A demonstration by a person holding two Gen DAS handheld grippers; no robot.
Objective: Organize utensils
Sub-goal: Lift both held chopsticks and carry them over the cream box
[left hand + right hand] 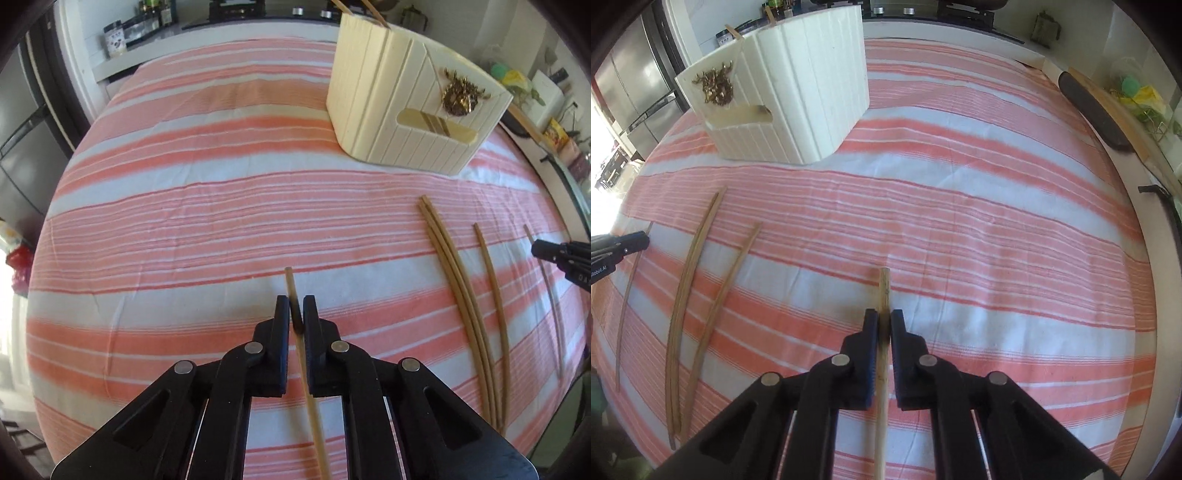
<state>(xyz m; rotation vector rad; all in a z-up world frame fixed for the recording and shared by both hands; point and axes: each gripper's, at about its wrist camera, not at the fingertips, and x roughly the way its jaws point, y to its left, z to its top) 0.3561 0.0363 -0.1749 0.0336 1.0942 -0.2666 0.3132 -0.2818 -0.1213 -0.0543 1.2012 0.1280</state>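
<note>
My left gripper [295, 308] is shut on a wooden chopstick [310, 391] that runs back under the jaws, its tip pointing forward. My right gripper [884, 321] is shut on another wooden chopstick [882, 384] the same way. Both hang above the striped cloth. Several loose chopsticks lie on the cloth between the two grippers, to the right in the left wrist view [461, 306] and to the left in the right wrist view [687, 291]. A cream ribbed utensil holder [402, 96] stands at the far side, also seen in the right wrist view [798, 85], with chopsticks sticking out of its top.
A pink and white striped cloth [207, 206] covers the table. A wooden board [1108, 110] lies along the right edge. Jars [118, 37] and a stove sit on the counter behind. A fridge [635, 81] stands at the left.
</note>
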